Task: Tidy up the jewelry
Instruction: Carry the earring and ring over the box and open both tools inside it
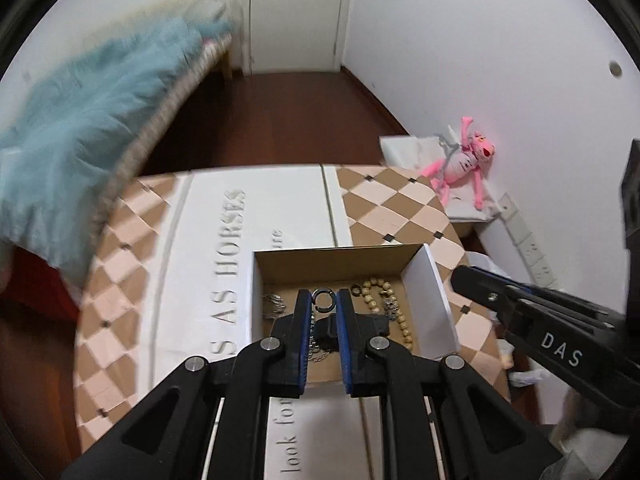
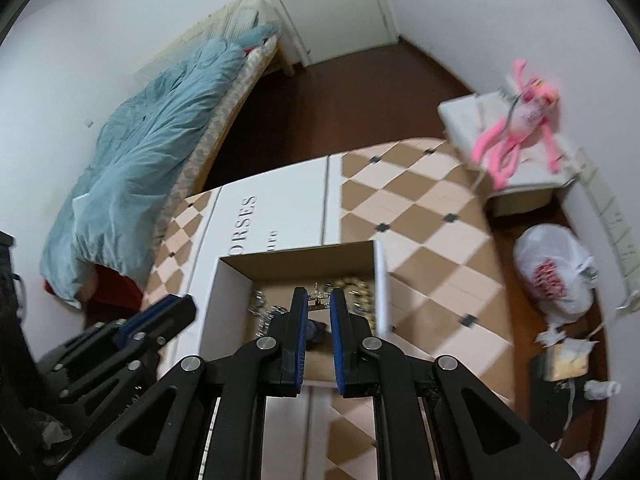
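Observation:
A white cardboard box (image 1: 434, 292) with a brown inside stands on the table and holds jewelry: a beaded necklace (image 1: 400, 320), a dark ring (image 1: 323, 299), silver chains (image 1: 274, 305). My left gripper (image 1: 323, 300) hovers over the box, its jaws a little apart with nothing between them. My right gripper (image 2: 318, 300) hovers over the same box (image 2: 382, 284), jaws a little apart and empty, above a silver piece (image 2: 318, 304) and gold beads (image 2: 354, 284). Each gripper shows at the edge of the other's view, the right one in the left wrist view (image 1: 464, 278), the left one in the right wrist view (image 2: 176, 308).
The table (image 1: 384, 200) has a checkered cloth and a white runner with lettering. A pink plush toy (image 1: 464, 164) lies on a white box by the wall. A bed with a blue quilt (image 2: 132, 160) stands left. A white plastic bag (image 2: 554, 276) sits on the floor at right.

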Demonstrator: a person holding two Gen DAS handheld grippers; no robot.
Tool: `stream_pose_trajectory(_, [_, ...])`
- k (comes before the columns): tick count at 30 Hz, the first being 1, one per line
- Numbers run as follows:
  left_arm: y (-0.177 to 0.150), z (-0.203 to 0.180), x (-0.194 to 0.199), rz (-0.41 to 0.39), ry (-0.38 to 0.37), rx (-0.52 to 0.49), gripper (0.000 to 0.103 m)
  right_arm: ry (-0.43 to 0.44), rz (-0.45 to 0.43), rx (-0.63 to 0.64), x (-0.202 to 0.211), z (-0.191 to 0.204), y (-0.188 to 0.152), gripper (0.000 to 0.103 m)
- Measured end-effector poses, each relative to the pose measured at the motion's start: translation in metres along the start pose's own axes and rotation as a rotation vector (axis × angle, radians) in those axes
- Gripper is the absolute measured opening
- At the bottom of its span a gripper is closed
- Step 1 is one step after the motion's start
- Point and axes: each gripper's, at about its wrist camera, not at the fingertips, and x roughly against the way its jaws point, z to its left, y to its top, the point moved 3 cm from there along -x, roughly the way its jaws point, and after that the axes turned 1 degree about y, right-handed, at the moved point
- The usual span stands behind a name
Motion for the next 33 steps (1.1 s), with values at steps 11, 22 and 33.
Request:
stream_pose_trajectory(11, [0.039, 0.02, -0.052, 0.199, -0.023, 0.043, 0.012, -0.057, 0.222, 0.01, -0.061, -0.013, 0.033, 0.012])
stream_pose_trajectory(22, [0.046, 0.038, -0.048, 0.195, 0.071, 0.049, 0.065, -0.117, 0.232, 0.01, -0.058, -0.018, 0.039, 0.024])
stream_pose_trajectory(33, [0.025, 0.054, -0.029, 0.129, 0.191, 0.036, 0.102, -0.277, 0.213, 0.101, -0.044, -0.01, 0.016, 0.095])
